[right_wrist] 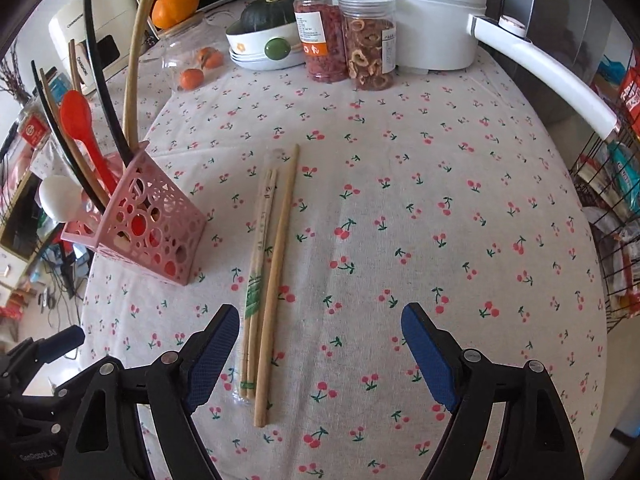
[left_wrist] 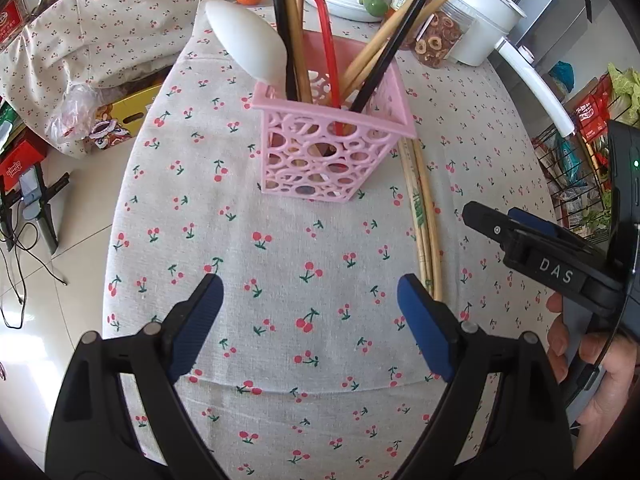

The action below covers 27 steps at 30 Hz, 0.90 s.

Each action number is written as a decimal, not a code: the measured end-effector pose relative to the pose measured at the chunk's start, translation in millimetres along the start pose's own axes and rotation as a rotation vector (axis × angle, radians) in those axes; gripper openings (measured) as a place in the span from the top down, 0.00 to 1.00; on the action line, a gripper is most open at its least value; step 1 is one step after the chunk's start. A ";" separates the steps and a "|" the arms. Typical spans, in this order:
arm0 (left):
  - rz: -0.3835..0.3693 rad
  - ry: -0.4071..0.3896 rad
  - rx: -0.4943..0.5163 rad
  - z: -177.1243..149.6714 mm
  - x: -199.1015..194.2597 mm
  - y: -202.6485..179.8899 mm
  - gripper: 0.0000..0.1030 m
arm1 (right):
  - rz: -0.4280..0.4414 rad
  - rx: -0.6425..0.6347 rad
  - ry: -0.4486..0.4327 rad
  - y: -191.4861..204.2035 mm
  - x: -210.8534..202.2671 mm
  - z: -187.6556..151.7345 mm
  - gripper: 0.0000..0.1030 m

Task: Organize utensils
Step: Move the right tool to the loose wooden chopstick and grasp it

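Observation:
A pink perforated utensil holder stands on the cherry-print tablecloth and holds a white spoon, a red spoon, black chopsticks and wooden chopsticks. It also shows in the right wrist view. Loose wooden chopsticks, one pair in a clear wrapper, lie flat on the cloth to the holder's right; they also show in the left wrist view. My left gripper is open and empty, near of the holder. My right gripper is open and empty, its left finger beside the chopsticks' near ends.
At the table's far side stand a white pot with a long handle, two clear jars of dried food, a white bowl with a green squash, and oranges. A wire rack stands to the right. The floor lies to the left.

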<state>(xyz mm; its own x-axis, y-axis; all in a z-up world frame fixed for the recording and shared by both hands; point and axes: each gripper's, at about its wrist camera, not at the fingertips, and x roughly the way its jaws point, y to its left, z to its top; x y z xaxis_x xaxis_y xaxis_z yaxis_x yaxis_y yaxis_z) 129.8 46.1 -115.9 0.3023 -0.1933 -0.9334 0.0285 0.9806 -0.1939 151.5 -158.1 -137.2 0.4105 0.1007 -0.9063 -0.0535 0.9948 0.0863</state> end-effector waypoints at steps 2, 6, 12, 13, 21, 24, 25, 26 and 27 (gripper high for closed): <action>-0.007 0.005 0.002 -0.2 1.1 0.0 0.14 | 0.017 0.034 0.024 -2.3 8.0 2.8 0.34; -0.011 0.006 0.013 0.0 1.9 -0.1 0.14 | 0.060 0.087 0.063 -3.2 21.2 7.5 0.54; -0.020 0.002 0.027 -0.7 0.6 1.0 0.17 | 0.103 0.106 0.060 5.5 31.5 17.6 0.72; -0.020 0.000 0.030 -1.1 0.1 0.7 0.18 | 0.104 0.106 0.060 7.2 33.3 19.0 0.74; -0.003 0.000 0.085 -4.0 0.5 -6.9 0.47 | 0.051 0.054 0.078 19.5 51.2 24.2 0.92; -0.003 0.009 0.137 -7.1 5.0 -19.7 0.57 | 0.042 0.059 0.098 14.7 48.4 22.2 0.92; -0.003 0.013 0.158 -8.3 7.6 -25.2 0.59 | 0.036 0.058 0.104 11.9 46.3 20.5 0.92; -0.002 0.017 0.175 -9.6 10.6 -31.0 0.61 | 0.028 0.056 0.108 7.2 43.3 17.9 0.92; -0.004 0.022 0.188 -10.3 14.1 -36.6 0.63 | 0.022 0.057 0.111 1.1 40.9 15.9 0.92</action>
<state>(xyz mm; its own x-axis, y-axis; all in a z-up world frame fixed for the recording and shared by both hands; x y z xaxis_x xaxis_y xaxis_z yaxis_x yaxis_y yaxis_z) 123.2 7.1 -125.1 0.2810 -0.1961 -0.9394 0.2077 0.9681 -0.1400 182.7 -152.6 -167.7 0.3061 0.1239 -0.9439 -0.0081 0.9918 0.1276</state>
